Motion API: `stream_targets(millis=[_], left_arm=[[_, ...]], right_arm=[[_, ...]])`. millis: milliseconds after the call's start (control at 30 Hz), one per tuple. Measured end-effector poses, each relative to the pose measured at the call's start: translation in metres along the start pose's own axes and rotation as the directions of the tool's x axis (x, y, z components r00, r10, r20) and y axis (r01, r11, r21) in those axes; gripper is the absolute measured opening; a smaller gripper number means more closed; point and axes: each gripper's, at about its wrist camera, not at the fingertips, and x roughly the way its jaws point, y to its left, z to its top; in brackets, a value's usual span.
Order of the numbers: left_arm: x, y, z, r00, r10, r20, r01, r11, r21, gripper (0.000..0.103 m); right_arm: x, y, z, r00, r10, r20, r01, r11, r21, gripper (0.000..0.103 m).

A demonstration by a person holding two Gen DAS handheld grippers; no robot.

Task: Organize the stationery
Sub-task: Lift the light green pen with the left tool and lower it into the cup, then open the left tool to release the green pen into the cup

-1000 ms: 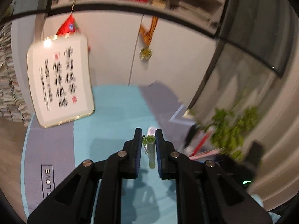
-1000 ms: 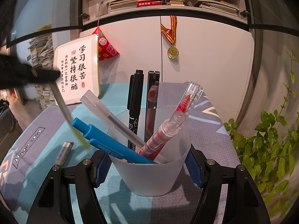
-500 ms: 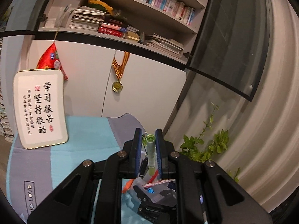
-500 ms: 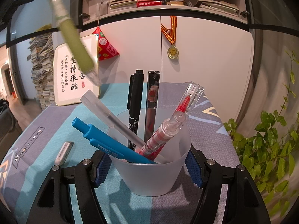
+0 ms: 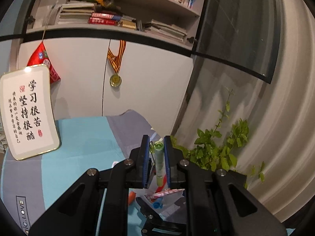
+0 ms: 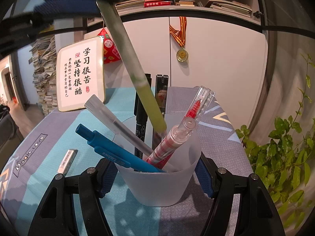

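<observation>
Our left gripper (image 5: 155, 153) has its jaws clenched on a green pen (image 5: 158, 162), which hangs tip-down between the blue pads; in the right wrist view the same pen slants down from the top left, its lower end just above the rim of the frosted pen cup (image 6: 159, 184), in front of the black marker. Our right gripper (image 6: 157, 179) has its jaws grasping that cup from both sides, the blue pads pressed against its wall, and the cup stands upright on the counter (image 6: 49, 157), which is covered by a teal and grey mat. Inside the cup we see a blue click pen (image 6: 110, 149), a clear capped pen (image 6: 116, 123), a black marker (image 6: 140, 122), a red-patterned pen (image 6: 173, 143), another clear pen with a red insert (image 6: 198, 104) and a dark flat tool (image 6: 161, 94) that we cannot name for sure. A white eraser (image 6: 67, 161) lies on the mat to the left of the cup, apart from it. Farther back a framed calligraphy sign (image 6: 80, 74) leans at the counter's far edge, a medal (image 6: 182, 55) hangs on the white cabinet door, and a leafy plant (image 6: 279, 153) stands at the right.
</observation>
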Motion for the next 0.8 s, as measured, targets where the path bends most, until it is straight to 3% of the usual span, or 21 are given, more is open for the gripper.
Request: stream_targets(millis=[467, 567, 667, 733, 800], left_arm=[[0.020, 0.000, -0.012, 0.997, 0.013, -0.078, -0.010, 0.999, 0.032, 0.013], [0.022, 0.005, -0.012, 0.995, -0.008, -0.103, 0.008, 1.000, -0.002, 0.012], [0.017, 0.009, -0.010, 0.996, -0.005, -0.094, 0.004, 1.000, -0.013, 0.018], [0.010, 0.015, -0.006, 0.997, -0.010, -0.072, 0.008, 0.999, -0.034, 0.028], [0.000, 0.022, -0.001, 0.999, -0.003, -0.043, 0.001, 0.999, -0.052, 0.030]], right_arm=[[0.000, 0.000, 0.000, 1.000, 0.000, 0.000, 0.000, 1.000, 0.000, 0.071], [0.000, 0.000, 0.000, 1.000, 0.000, 0.000, 0.000, 1.000, 0.000, 0.071], [-0.001, 0.000, 0.000, 1.000, 0.000, 0.001, 0.000, 1.000, 0.000, 0.071], [-0.001, 0.000, 0.000, 1.000, 0.000, 0.001, 0.000, 1.000, -0.001, 0.071], [-0.001, 0.000, 0.000, 1.000, 0.000, 0.000, 0.000, 1.000, 0.000, 0.071]])
